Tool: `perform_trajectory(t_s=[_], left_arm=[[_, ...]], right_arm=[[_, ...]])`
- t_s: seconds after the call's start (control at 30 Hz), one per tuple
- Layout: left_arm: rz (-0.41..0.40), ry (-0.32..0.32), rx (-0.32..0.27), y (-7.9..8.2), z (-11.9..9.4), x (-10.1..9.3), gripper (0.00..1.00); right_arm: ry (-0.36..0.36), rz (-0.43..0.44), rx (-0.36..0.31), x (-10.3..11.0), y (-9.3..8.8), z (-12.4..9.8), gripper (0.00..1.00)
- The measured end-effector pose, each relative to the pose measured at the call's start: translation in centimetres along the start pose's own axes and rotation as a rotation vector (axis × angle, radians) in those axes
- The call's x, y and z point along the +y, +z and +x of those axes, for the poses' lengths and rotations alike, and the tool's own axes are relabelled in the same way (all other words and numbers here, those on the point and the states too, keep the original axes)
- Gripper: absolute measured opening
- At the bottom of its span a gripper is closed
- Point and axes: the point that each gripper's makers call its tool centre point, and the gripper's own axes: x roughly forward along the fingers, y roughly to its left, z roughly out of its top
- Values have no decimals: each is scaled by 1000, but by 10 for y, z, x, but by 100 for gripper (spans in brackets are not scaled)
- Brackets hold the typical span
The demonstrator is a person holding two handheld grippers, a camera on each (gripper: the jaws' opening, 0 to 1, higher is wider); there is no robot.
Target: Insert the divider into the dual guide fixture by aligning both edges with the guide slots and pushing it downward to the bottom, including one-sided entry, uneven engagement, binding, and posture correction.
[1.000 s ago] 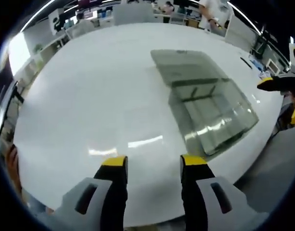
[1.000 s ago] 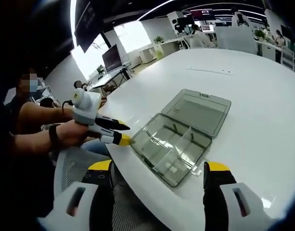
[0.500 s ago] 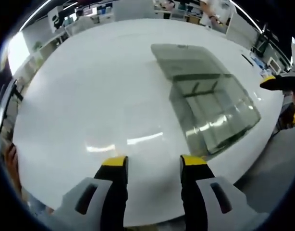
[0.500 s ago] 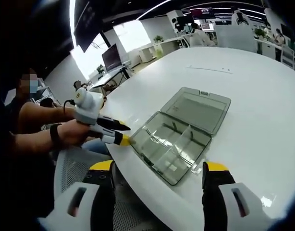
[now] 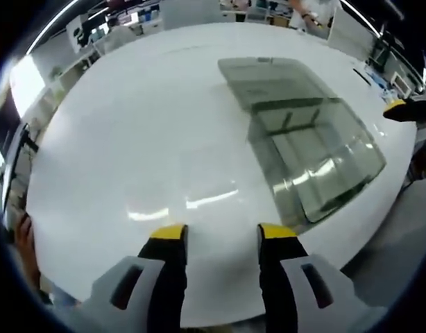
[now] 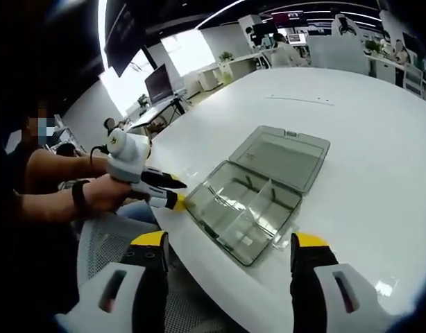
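The clear box (image 6: 251, 205) lies lid-open on the white surface (image 5: 150, 139), seemingly 1 divider (image 6: 263, 201) inside; both tools (image 5: 218, 239) (image 6: 228, 250) gape, empty.

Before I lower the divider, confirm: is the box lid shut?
No. In the right gripper view the clear box lies open, its lid folded back flat on the white table.

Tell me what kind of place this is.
Probably an open-plan office or lab. A large white table holds a clear plastic compartment box; behind it stand desks with a monitor by bright windows, and people in the background.
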Motion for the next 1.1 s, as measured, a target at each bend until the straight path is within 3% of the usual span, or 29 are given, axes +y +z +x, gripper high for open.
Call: perform_trajectory(t_s=[1.1], left_arm=[[-45,10,-16,3,-2,3,31]], right_arm=[[32,3,-15,9,4,-1,66]])
